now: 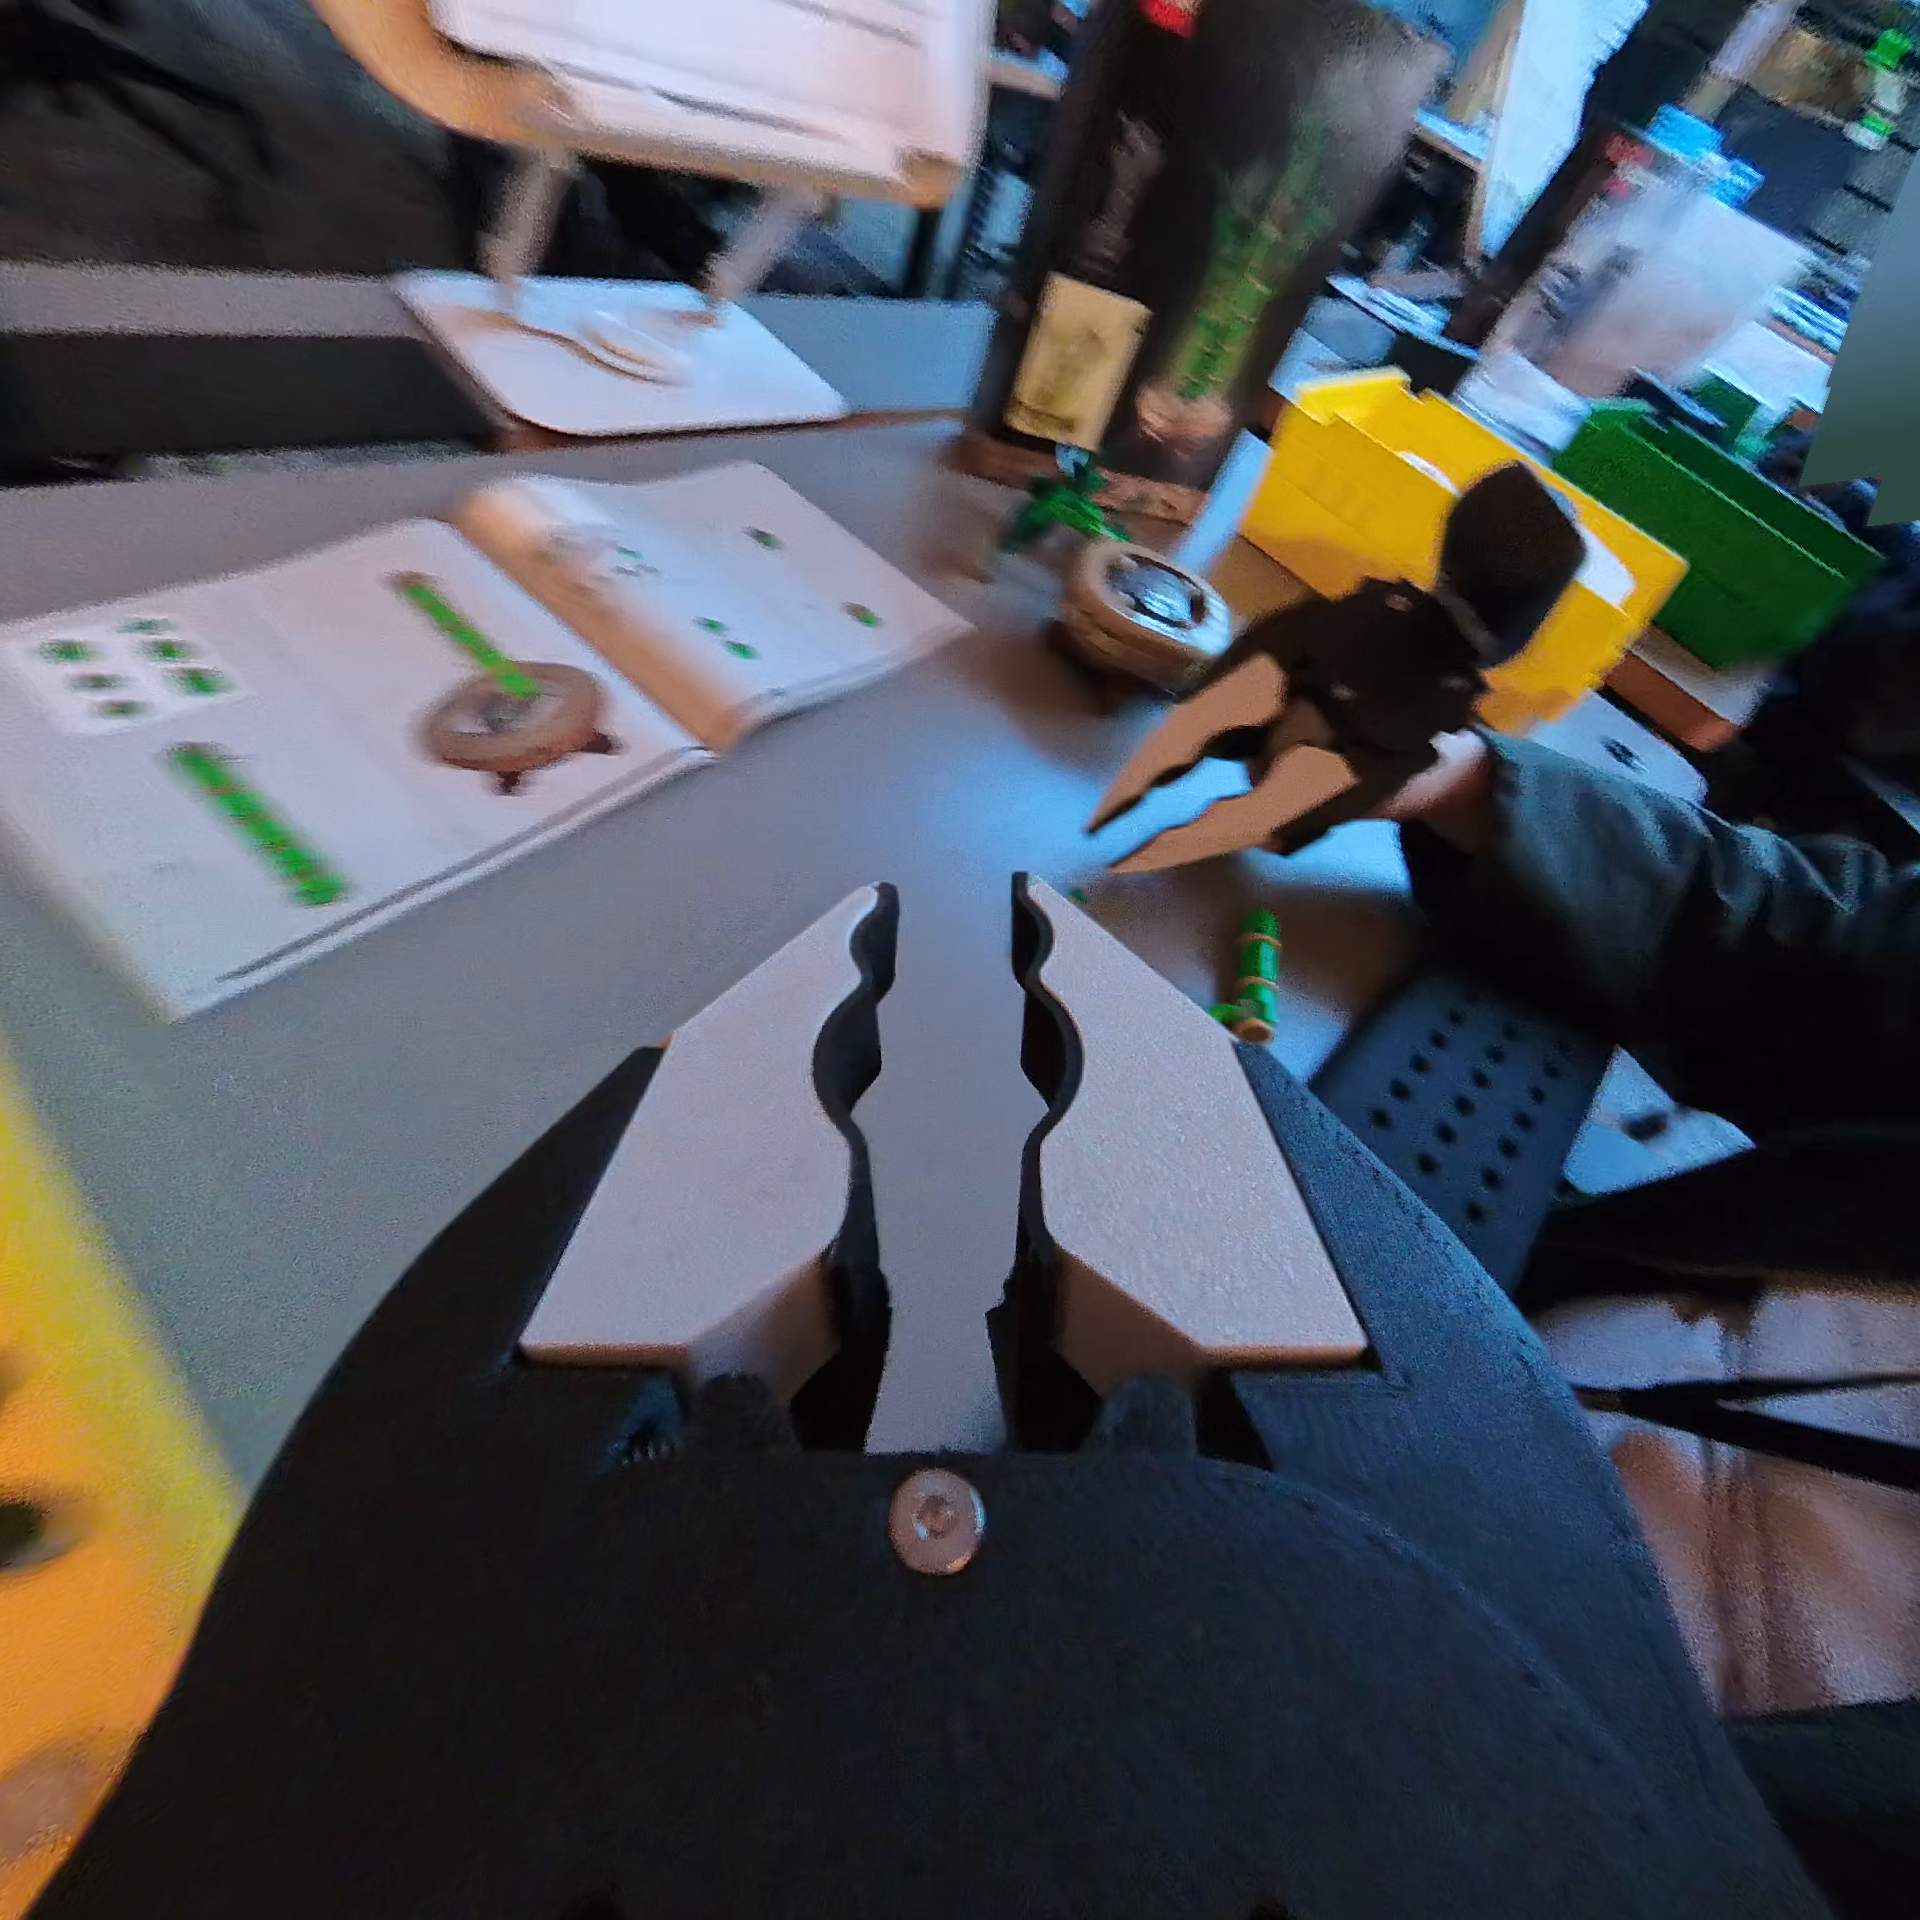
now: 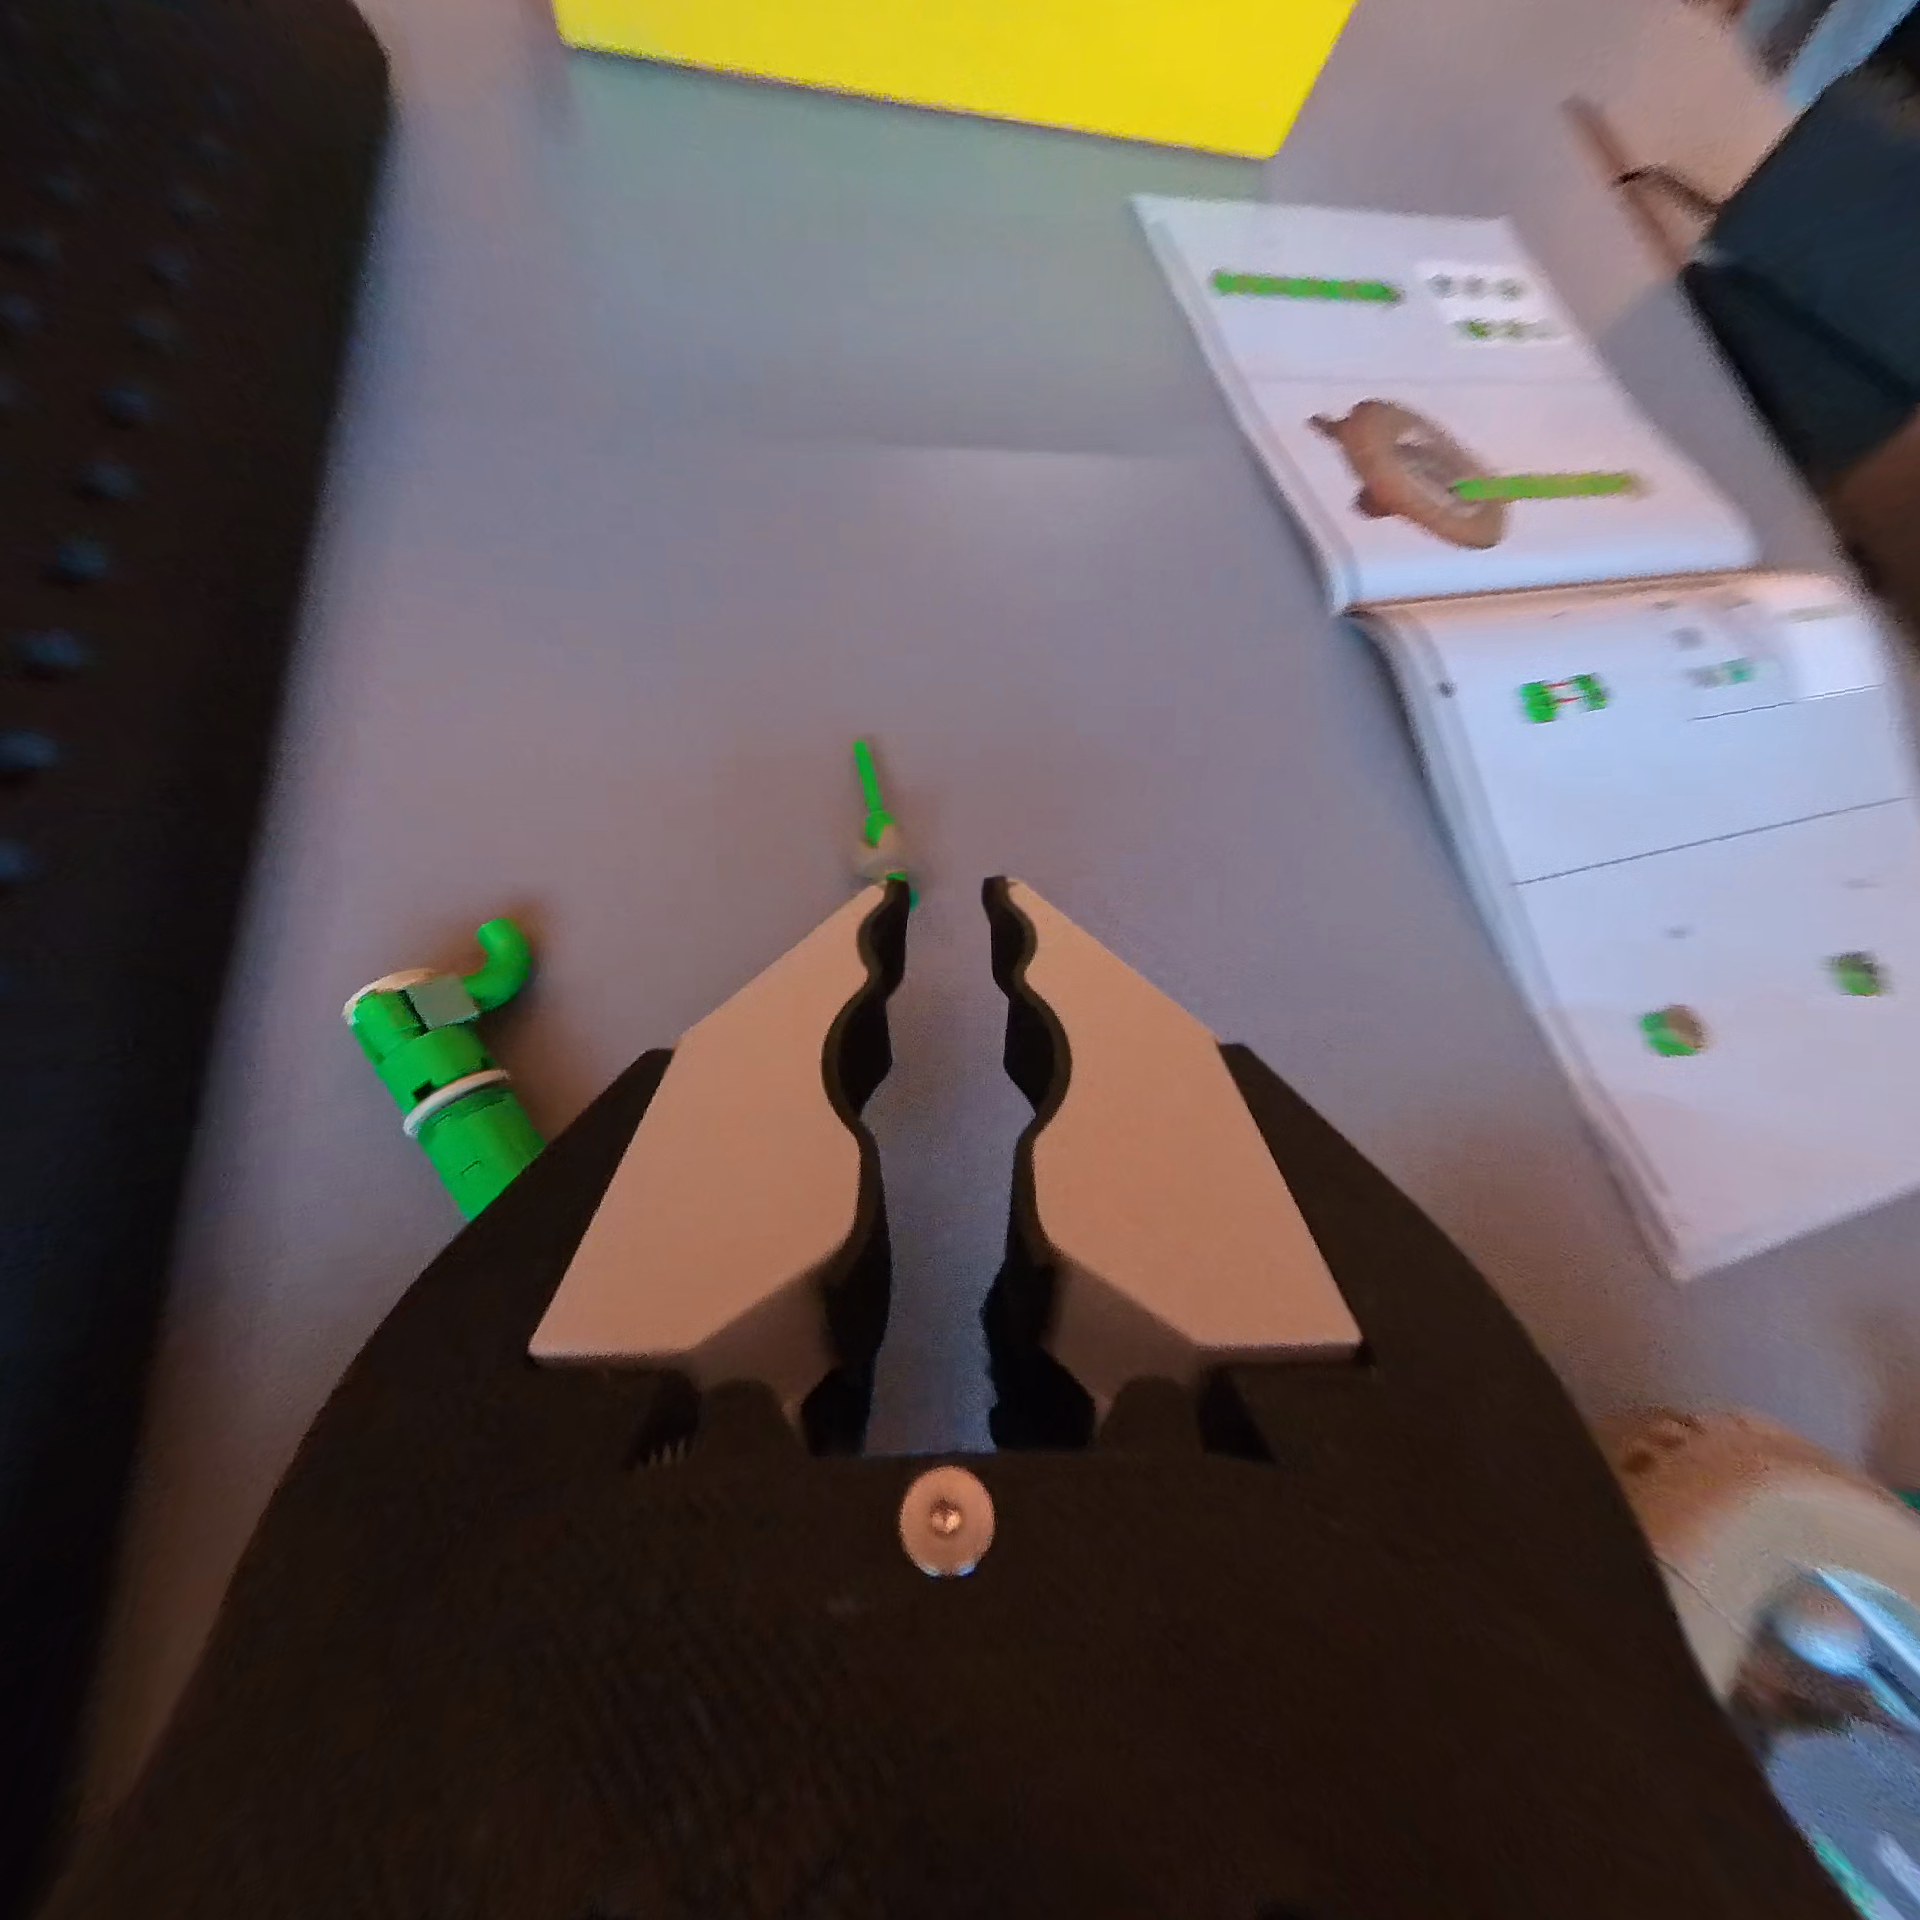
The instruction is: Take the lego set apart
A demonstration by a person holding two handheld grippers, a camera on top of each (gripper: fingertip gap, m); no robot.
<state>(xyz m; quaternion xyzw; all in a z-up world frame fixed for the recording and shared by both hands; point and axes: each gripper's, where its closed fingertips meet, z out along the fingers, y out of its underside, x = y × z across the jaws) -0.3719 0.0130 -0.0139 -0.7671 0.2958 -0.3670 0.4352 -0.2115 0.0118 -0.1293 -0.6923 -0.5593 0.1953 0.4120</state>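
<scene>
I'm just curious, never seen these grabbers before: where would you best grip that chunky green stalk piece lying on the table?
Probably across its straight round body, the green stalk piece lying flat. Come from above with the right gripper, fingers straddling its width, avoiding the curled hook end.

Grey table (image 2: pixel 727 468), perforated black chair (image 1: pixel 1455 1122)

The open booklet's (image 2: pixel 1621 727) pages are motion-blurred. The right claw (image 2: pixel 943 883) covers the green stem piece's (image 2: pixel 442 1060) lower end.
</scene>
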